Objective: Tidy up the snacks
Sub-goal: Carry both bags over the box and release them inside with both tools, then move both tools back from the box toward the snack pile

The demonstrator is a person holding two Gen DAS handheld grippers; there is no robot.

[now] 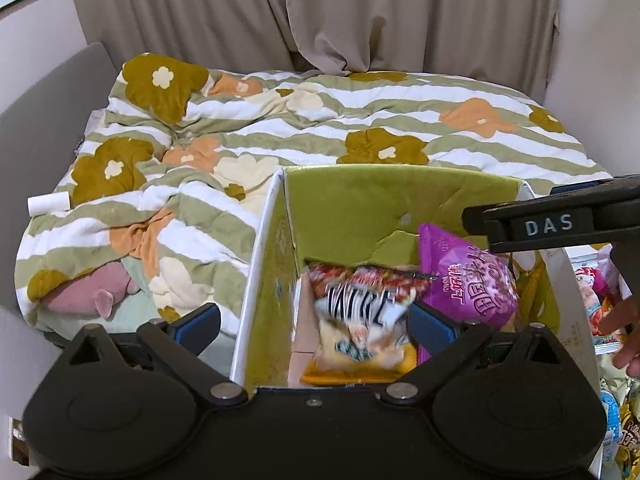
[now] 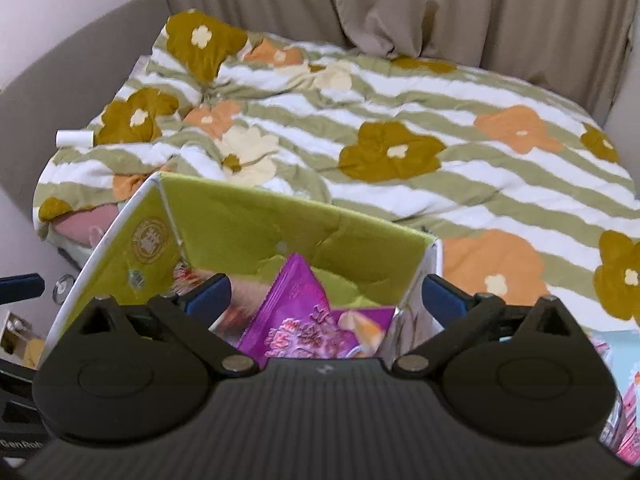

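Note:
A cardboard box (image 1: 264, 248) with a green inside stands on the bed's near edge, its flaps up. Inside lie a red snack bag (image 1: 352, 276), a white and yellow bag (image 1: 364, 320) with dark lettering, and a purple bag (image 1: 468, 280) leaning against the right side. My left gripper (image 1: 316, 328) is open wide, one finger outside the box's left wall and the other inside. My right gripper (image 2: 326, 296) is open over the box (image 2: 240, 220), with the purple bag (image 2: 308, 320) loose below its fingers. It also shows from the side as the right gripper (image 1: 560, 220).
A flowered, striped quilt (image 1: 360, 128) covers the bed beyond the box. A white roll (image 1: 48, 203) and a pink plush toy (image 1: 92, 296) lie at the left. Loose snack packs (image 1: 600, 304) sit right of the box, by a person's hand (image 1: 624, 332). Curtains hang behind.

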